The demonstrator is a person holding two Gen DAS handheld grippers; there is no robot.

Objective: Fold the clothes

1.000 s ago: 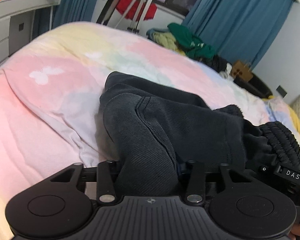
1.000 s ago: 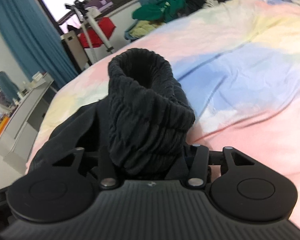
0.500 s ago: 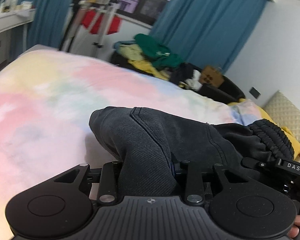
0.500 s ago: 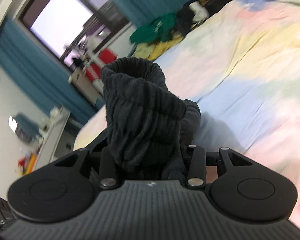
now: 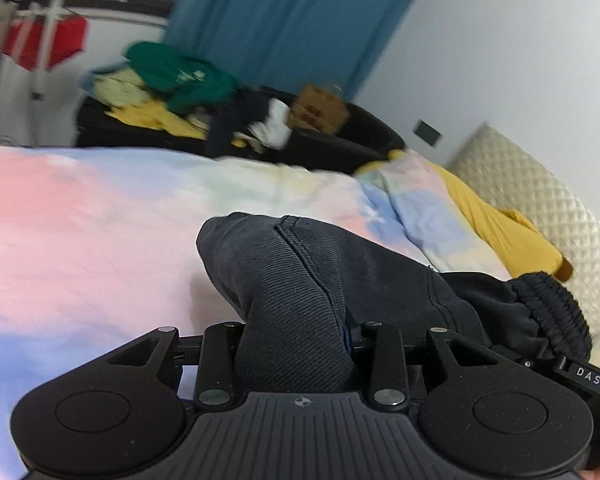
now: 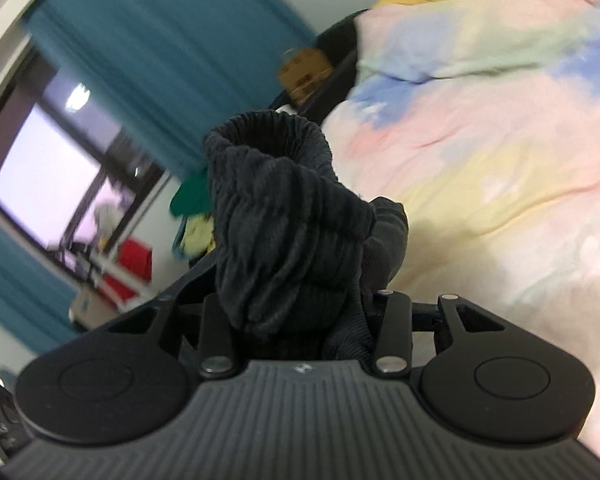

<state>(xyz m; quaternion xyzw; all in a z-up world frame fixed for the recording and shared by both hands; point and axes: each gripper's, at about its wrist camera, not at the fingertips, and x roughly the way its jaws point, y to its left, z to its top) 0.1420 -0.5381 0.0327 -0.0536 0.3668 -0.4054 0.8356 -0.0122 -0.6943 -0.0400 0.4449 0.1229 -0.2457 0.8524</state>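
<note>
Bedroom bg: teal curtains (image 5: 284, 20), pastel tie-dye duvet (image 5: 80, 216) as work surface, unsorted clothes pile (image 5: 168, 80) behind bed, quilted pillow (image 5: 540, 208) far right.

Task item: dark garment (image 5: 300, 280), prob. sweatpants or similar w/ ribbed elastic cuff (image 6: 268, 184). Held off duvet, bunched between both grippers, not laid flat yet.

Left gripper (image 5: 300, 344): clamped on thick twill body fabric near a stitched seam. Right gripper (image 6: 296, 320): clamped on ribbed cuff, fabric filling gap between jaws; cuff standing up as open tube.

Handling est.: soft, floppy, mid-weight, no stiffness, so sags between grips. Not slippery, weave gives decent friction. Not fragile.

Grip pts: seam and cuff are good, thicker and less stretch. Avoid pinching single thin layer mid-panel. Needs spreading flat on duvet before any fold.
</note>
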